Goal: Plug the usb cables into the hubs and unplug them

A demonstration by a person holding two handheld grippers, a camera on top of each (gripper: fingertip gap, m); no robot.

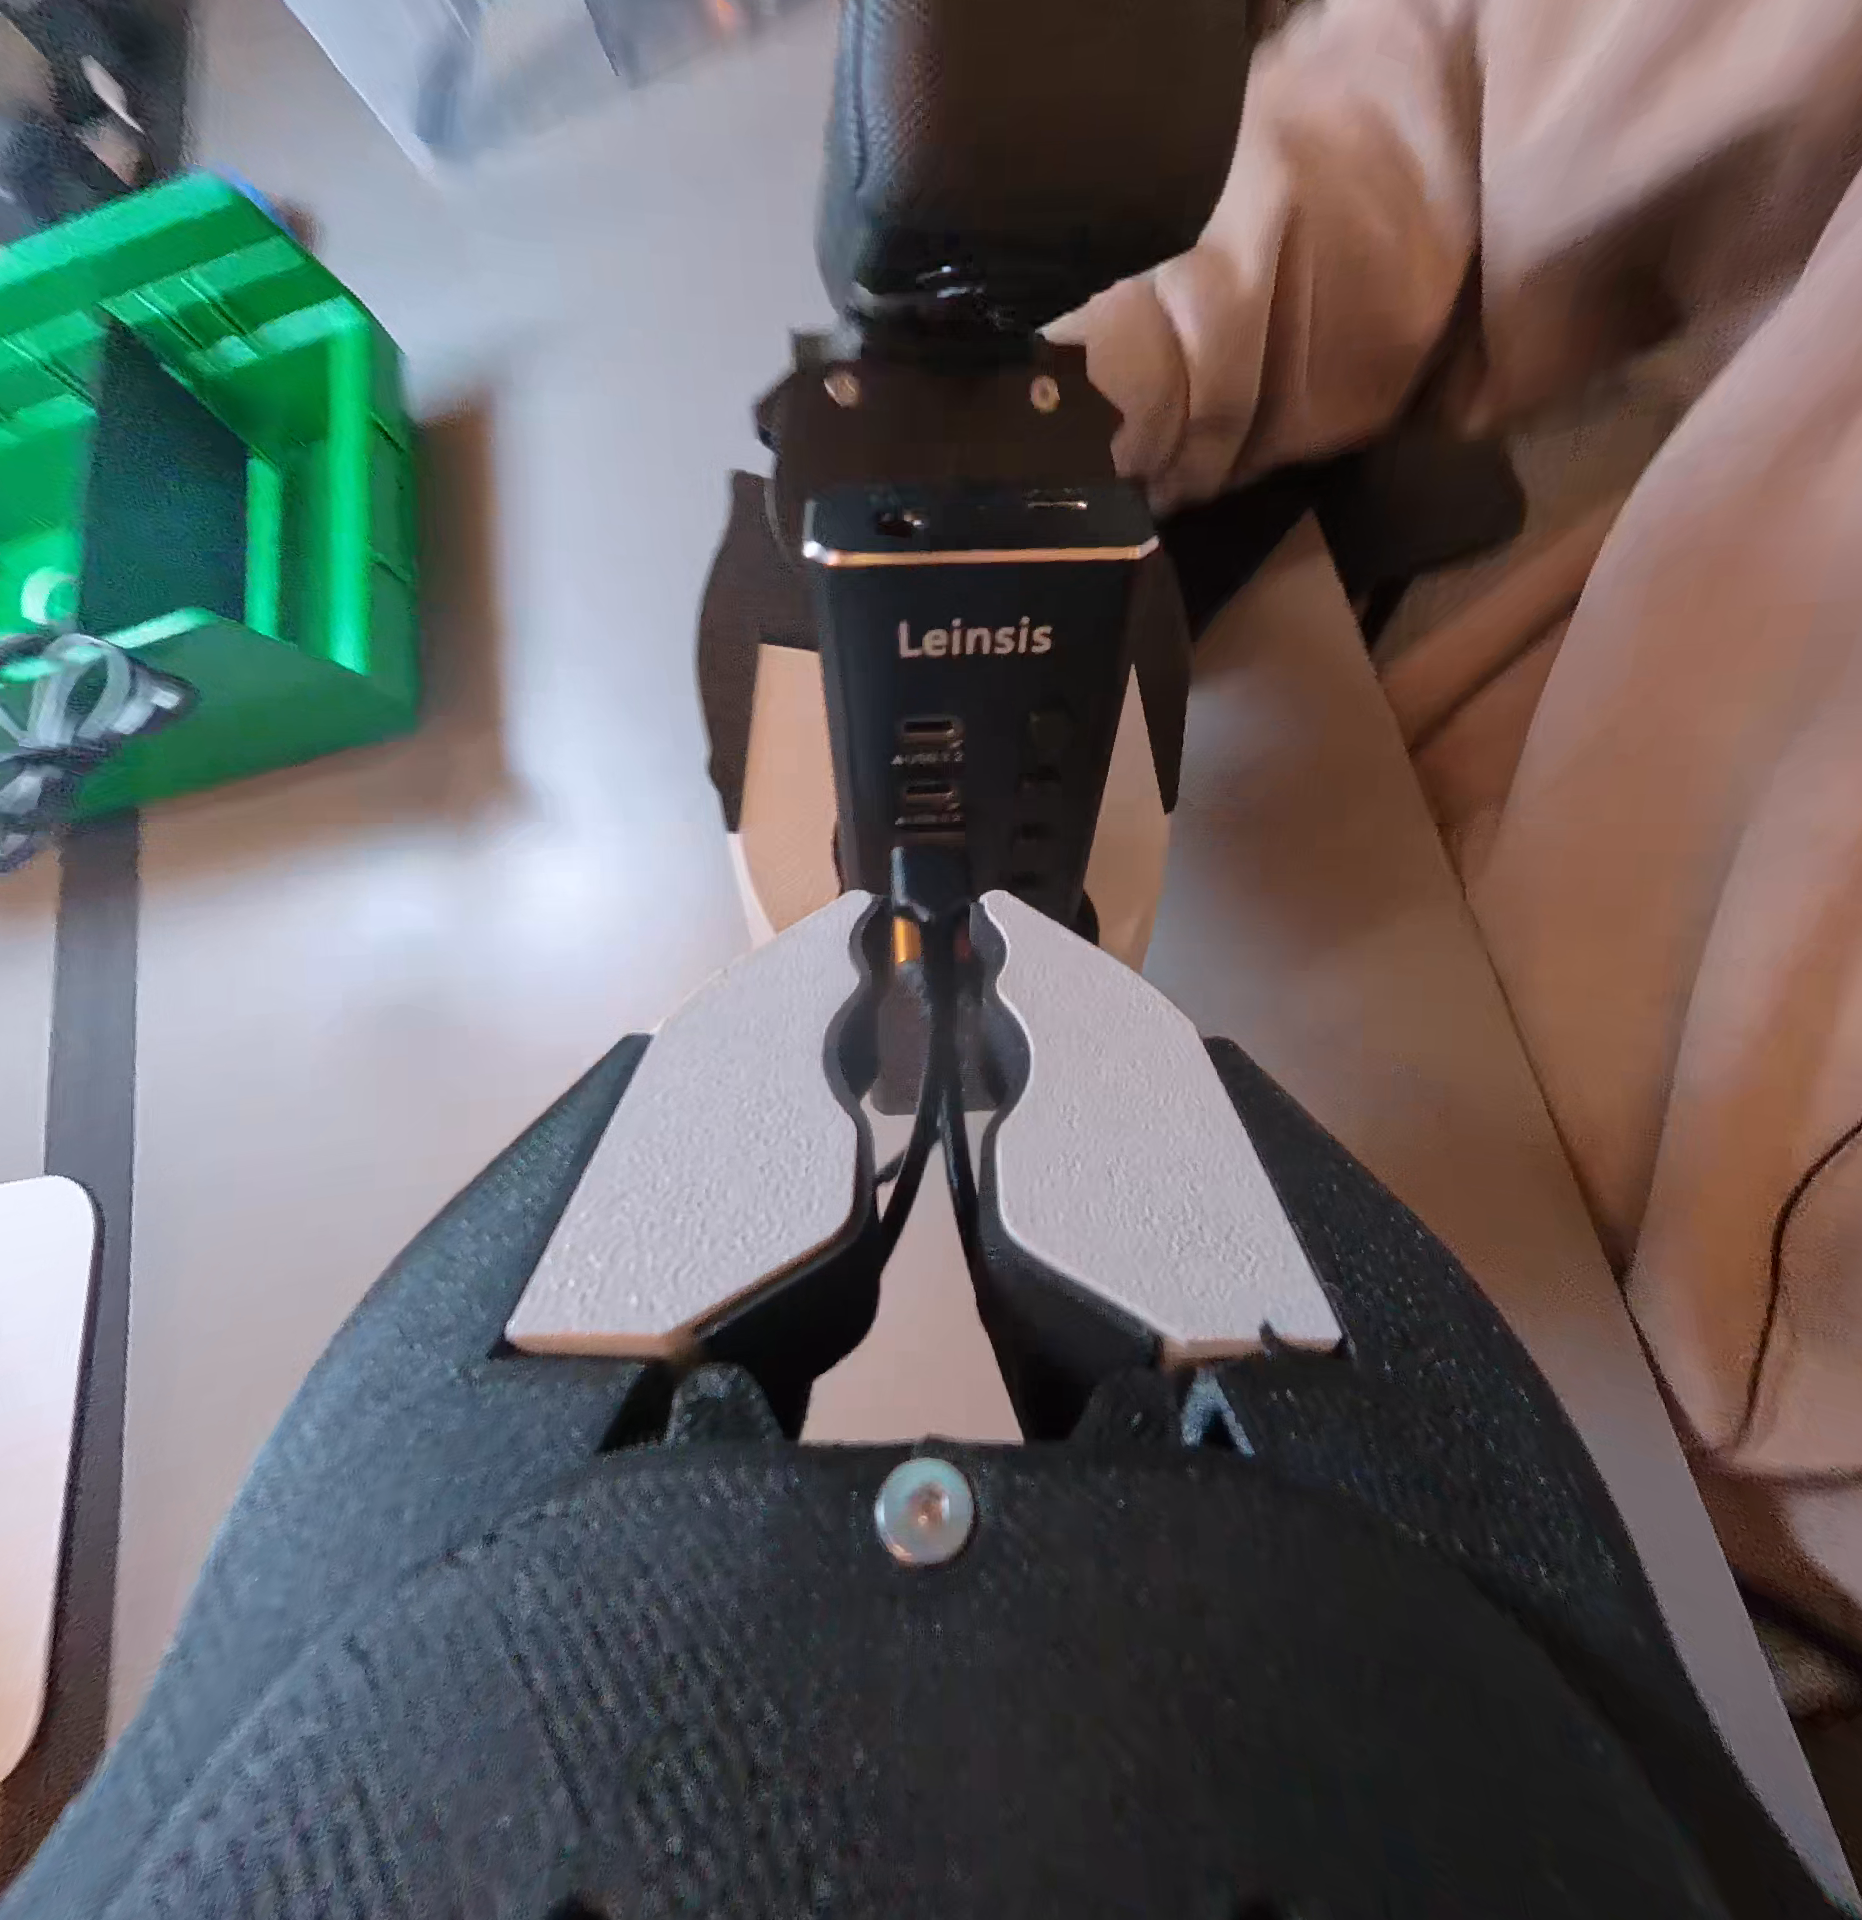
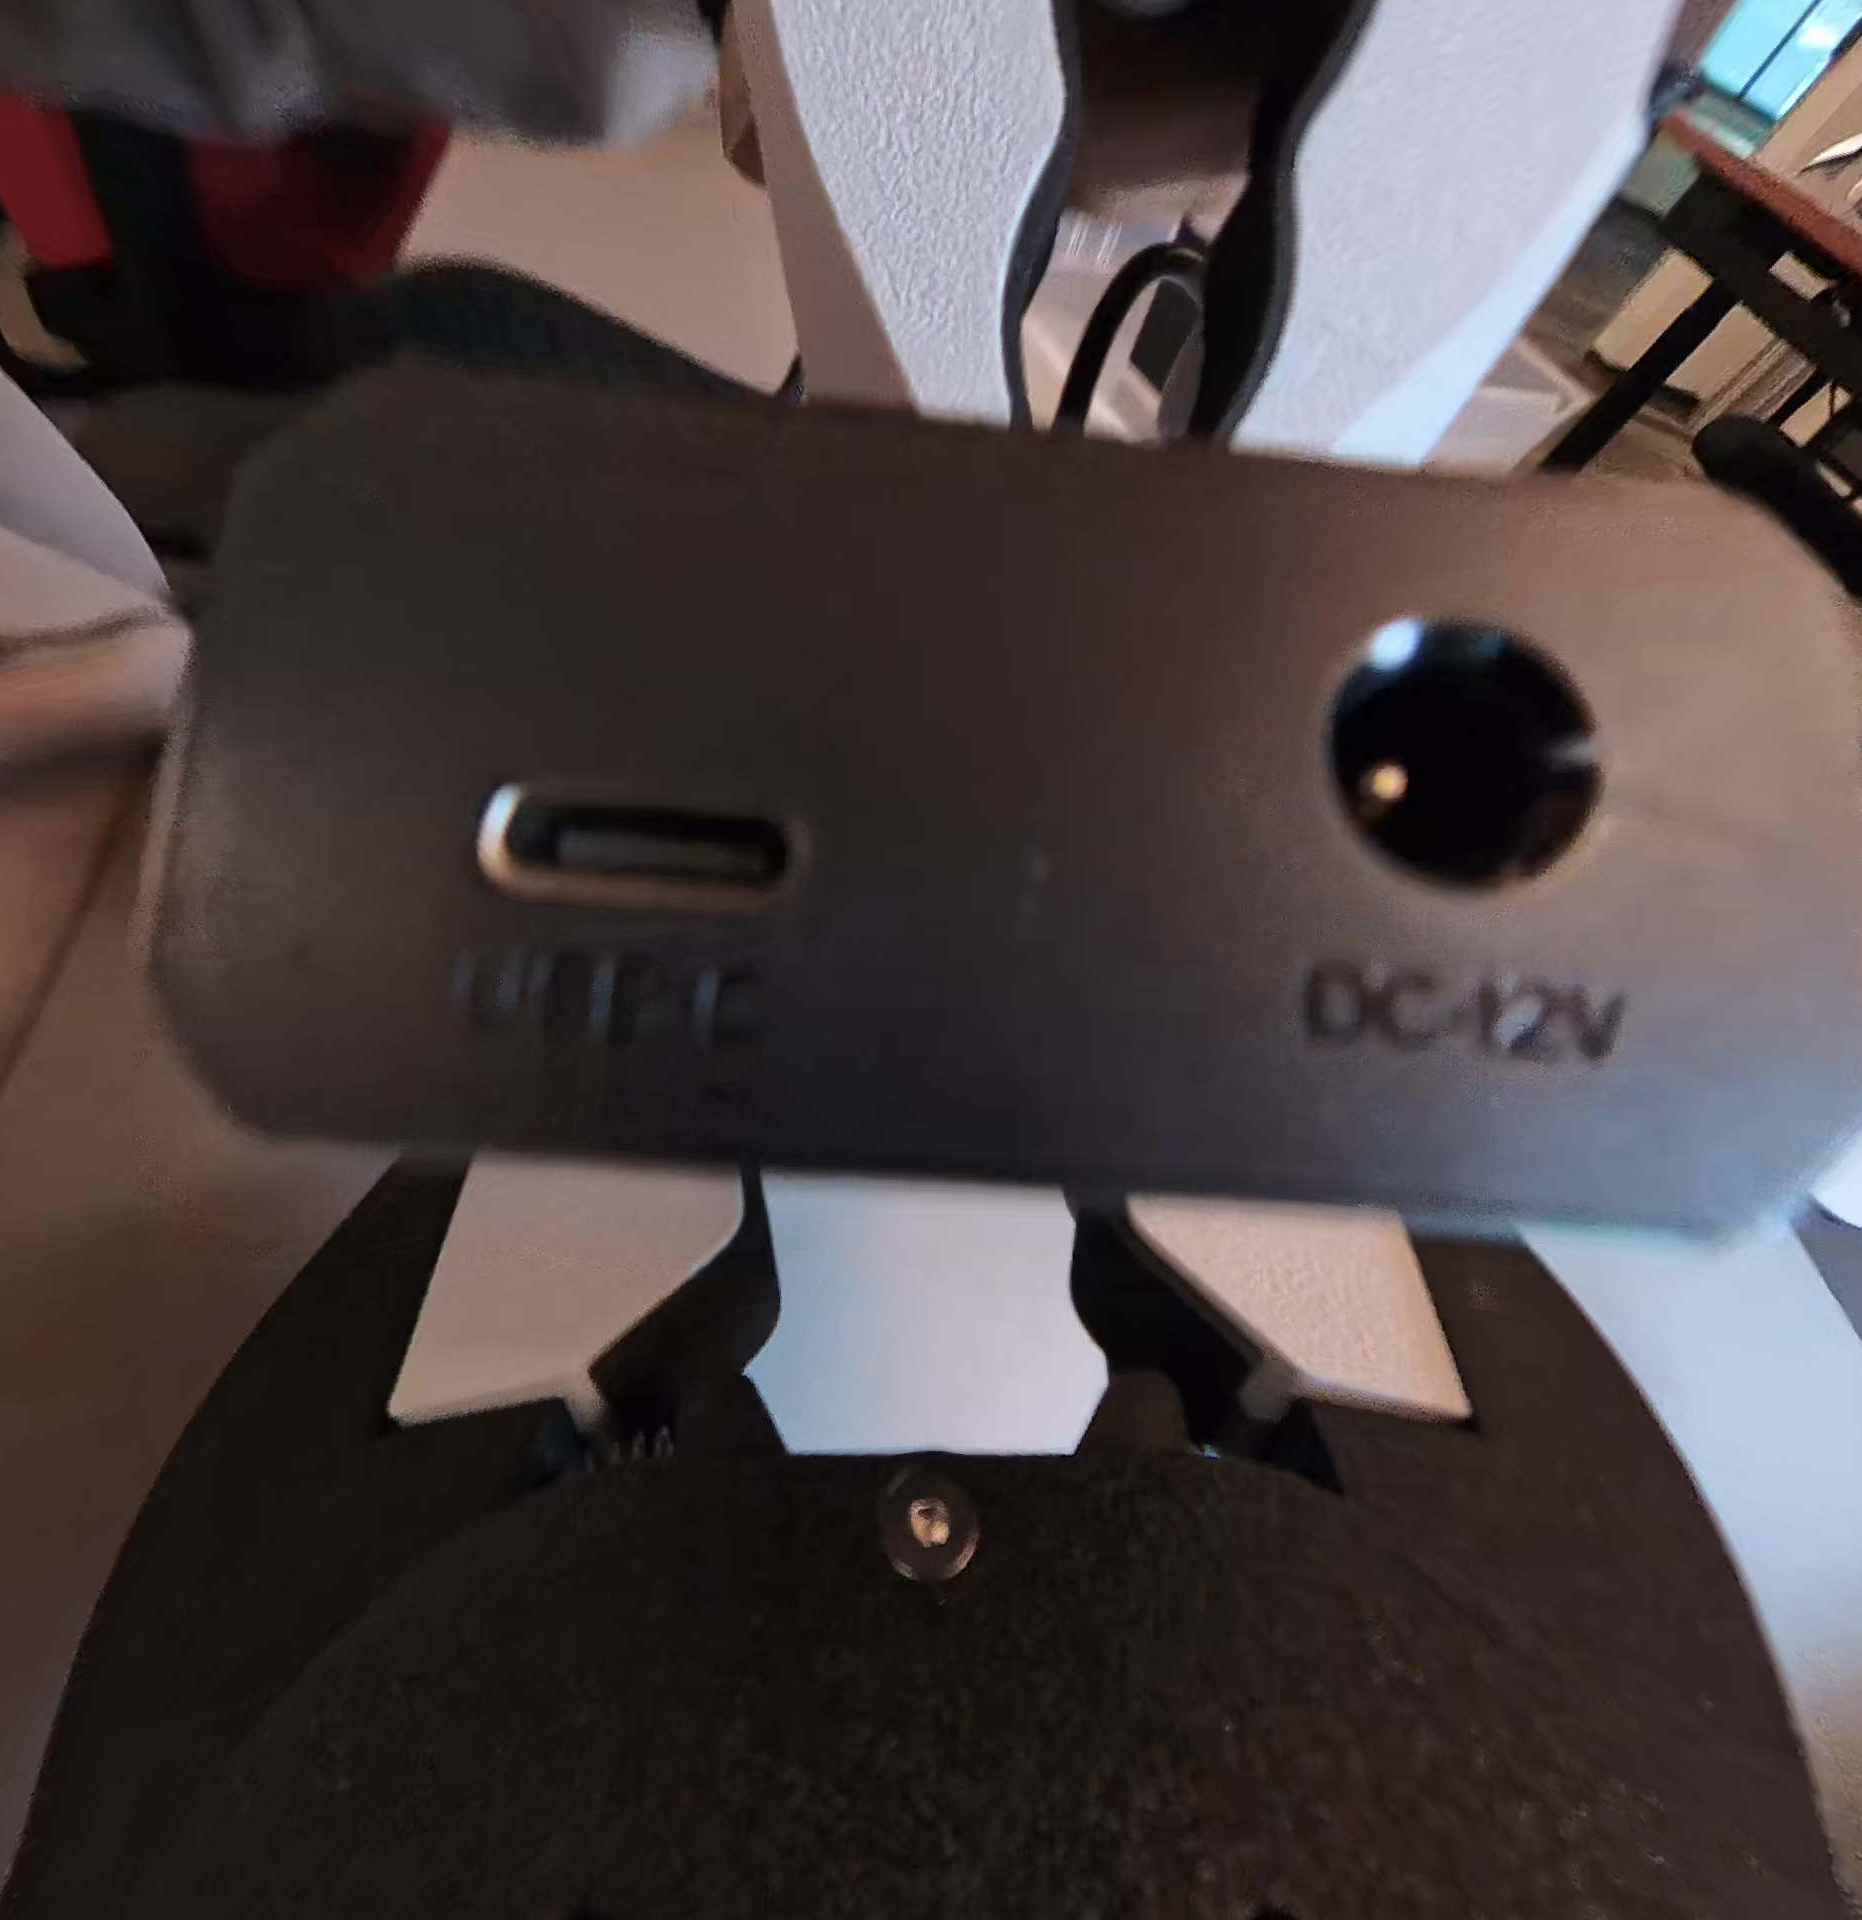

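Here the hub (image 1: 974, 665) overhangs the table edge (image 1: 1446, 862).

Left gripper (image 1: 925, 914) pinching black USB cable (image 1: 932, 1122), plug in black hub (image 1: 974, 665)

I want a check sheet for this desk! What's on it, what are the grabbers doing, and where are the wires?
Surface: pale table; its edge runs along the right.
Job's things: black hub held up; plug at its lowest port, two ports above empty.
Clutter: green bin, white device at left edge.
Grippers: left gripper shut on the plug; right gripper clamps the hub's sides.
Cables: black cable runs back between the left fingers; bundled cables by the bin.
Surroundings: person's sleeve; another table far off.
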